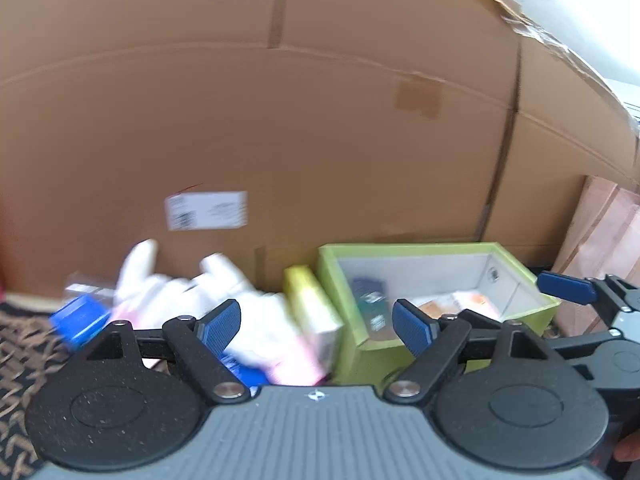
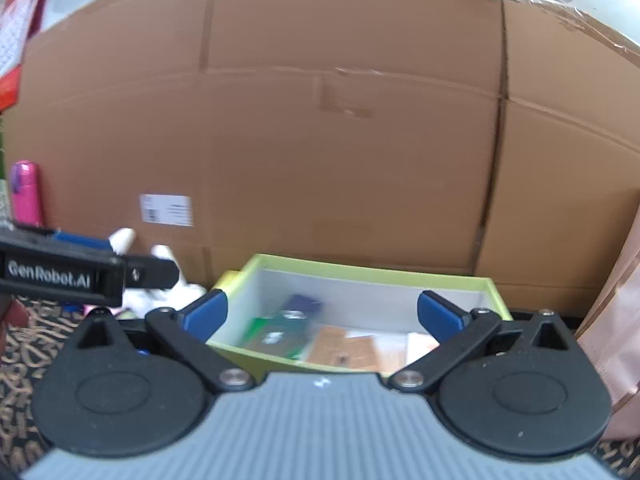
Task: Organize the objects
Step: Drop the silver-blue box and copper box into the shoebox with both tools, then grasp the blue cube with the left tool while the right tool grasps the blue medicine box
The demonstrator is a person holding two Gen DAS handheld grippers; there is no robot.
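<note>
A lime-green open box (image 1: pixel 400 248) stands against a big cardboard carton. In the right wrist view the green box (image 2: pixel 360 272) holds a dark green packet (image 2: pixel 276 336), a brown card (image 2: pixel 344 350) and other flat packets. My right gripper (image 2: pixel 323 312) hovers open just in front of that box, with nothing between its fingers. Left of the box lie a yellow-and-pink carton (image 1: pixel 312 304), a white plush toy (image 1: pixel 180 288) and a blue-capped item (image 1: pixel 78 320). My left gripper (image 1: pixel 318 322) is open near the carton and the plush, gripping neither.
The large cardboard carton (image 1: pixel 280 120) walls off the back. A pink bottle (image 2: pixel 25 192) stands far left and a pink paper bag (image 2: pixel 616 340) far right. Everything rests on a dark patterned mat (image 1: pixel 20 344). The two grippers sit side by side, close together.
</note>
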